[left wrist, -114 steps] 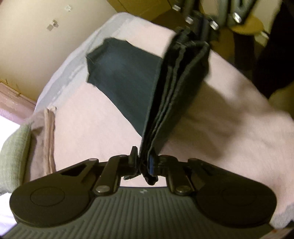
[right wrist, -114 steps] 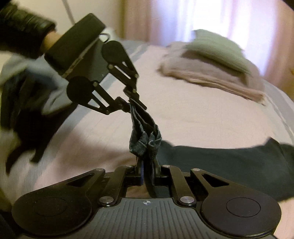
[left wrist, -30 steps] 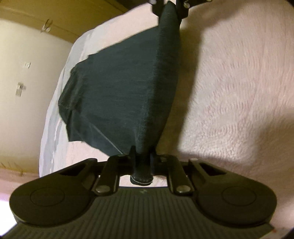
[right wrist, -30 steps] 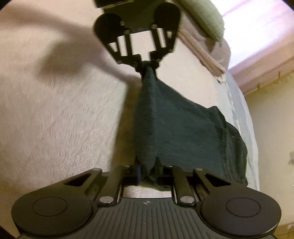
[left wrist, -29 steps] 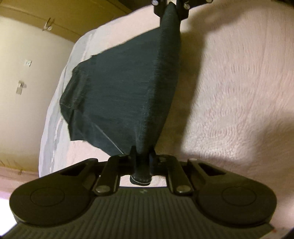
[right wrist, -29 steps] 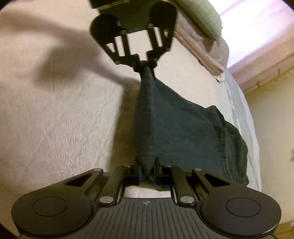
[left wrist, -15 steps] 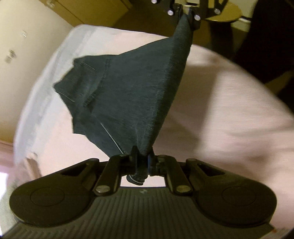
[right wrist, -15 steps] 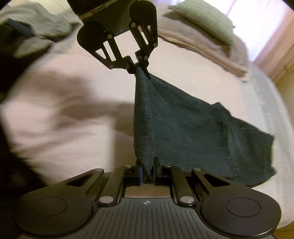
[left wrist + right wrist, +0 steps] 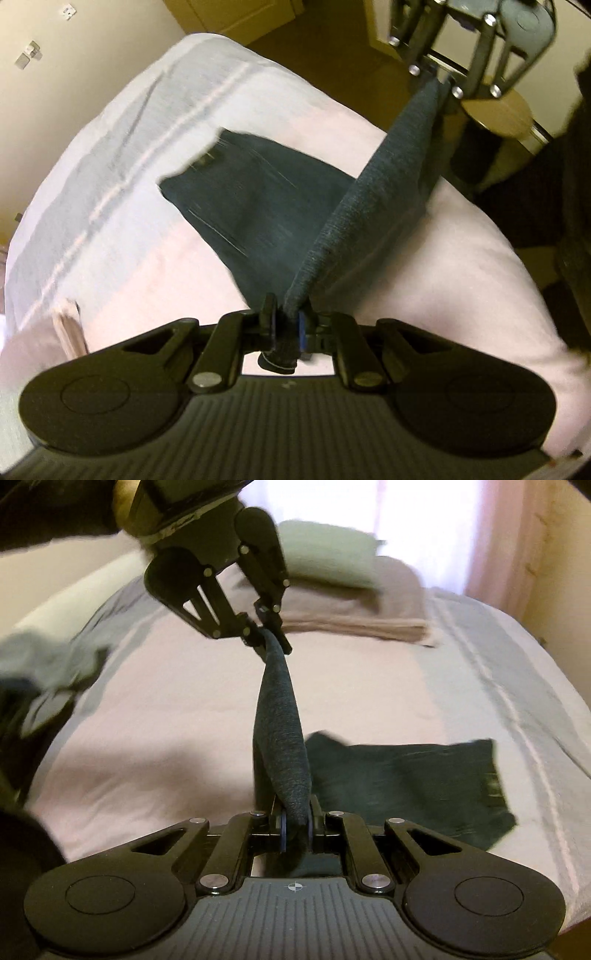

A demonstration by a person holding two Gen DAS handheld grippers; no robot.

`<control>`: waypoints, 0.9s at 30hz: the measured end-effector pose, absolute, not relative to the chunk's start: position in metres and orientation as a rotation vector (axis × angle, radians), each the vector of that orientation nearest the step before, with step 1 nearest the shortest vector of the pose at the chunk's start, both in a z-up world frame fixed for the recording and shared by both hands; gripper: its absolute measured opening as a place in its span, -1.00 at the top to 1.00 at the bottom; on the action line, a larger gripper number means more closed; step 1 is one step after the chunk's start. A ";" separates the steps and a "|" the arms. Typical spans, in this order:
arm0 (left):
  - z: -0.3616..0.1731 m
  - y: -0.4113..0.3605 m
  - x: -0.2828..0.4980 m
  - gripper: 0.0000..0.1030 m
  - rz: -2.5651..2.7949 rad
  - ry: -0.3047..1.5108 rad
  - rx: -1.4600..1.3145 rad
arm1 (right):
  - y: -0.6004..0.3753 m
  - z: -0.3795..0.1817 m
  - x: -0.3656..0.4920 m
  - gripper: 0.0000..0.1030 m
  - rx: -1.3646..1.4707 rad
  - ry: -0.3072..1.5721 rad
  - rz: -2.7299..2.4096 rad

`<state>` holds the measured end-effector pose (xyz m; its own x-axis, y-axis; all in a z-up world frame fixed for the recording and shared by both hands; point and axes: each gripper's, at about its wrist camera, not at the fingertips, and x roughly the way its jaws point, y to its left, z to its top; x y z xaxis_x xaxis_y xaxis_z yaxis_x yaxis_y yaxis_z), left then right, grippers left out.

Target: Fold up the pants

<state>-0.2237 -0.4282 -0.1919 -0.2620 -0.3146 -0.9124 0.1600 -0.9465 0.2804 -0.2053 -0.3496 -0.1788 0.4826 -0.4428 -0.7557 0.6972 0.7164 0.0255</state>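
The pants point(image 9: 266, 206) are dark denim, folded over on themselves, and held by one folded edge stretched taut in the air between the two tools. The rest of the cloth hangs down from that edge and its lower part lies flat on the bed point(image 9: 122, 155), with the waistband end and a small label spread out toward the striped border of the cover point(image 9: 491, 786).

The left hand-held gripper point(image 9: 286, 325) is clenched on one end of the folded edge — a small roll of hemmed cloth pokes out behind its jaws. The right hand-held gripper point(image 9: 295, 823) is clamped on the other end, the denim bunched thick between its fingers. Each tool shows in the other's camera, at the far end of the taut edge: the right one near the top right of the left wrist view, the left one up and to the left in the right wrist view, with a dark sleeve point(image 9: 51, 513) behind it.

The bed is covered in a pale pink quilted cover with a grey-blue striped band along the side. At its head lie a green pillow point(image 9: 325, 550) on a folded beige blanket point(image 9: 354, 609). A heap of grey clothing point(image 9: 48, 664) sits at the left edge — blurred. Beyond the bed's foot stands a small round table point(image 9: 495, 110).
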 end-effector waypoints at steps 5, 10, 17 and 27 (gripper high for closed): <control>-0.200 -0.545 -0.292 0.82 -2.291 -0.115 1.700 | -0.448 -0.181 -0.288 0.88 0.487 0.705 -0.776; -0.229 -0.647 -0.350 0.81 -2.288 -0.021 1.712 | -0.534 -0.208 -0.357 0.88 0.608 0.661 -0.835; -0.314 -0.731 -0.393 0.81 -2.220 0.117 1.818 | -0.608 -0.274 -0.414 0.88 0.837 0.635 -0.861; -0.365 -0.788 -0.397 0.64 -2.166 0.320 1.802 | -0.660 -0.332 -0.446 0.81 1.080 0.561 -0.924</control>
<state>-0.3967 -0.7885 -0.3652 -0.1649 -0.0896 -0.9822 0.3699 -0.9288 0.0226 -0.4463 -0.6603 -0.3323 0.5210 -0.3557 -0.7759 0.8525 0.1722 0.4935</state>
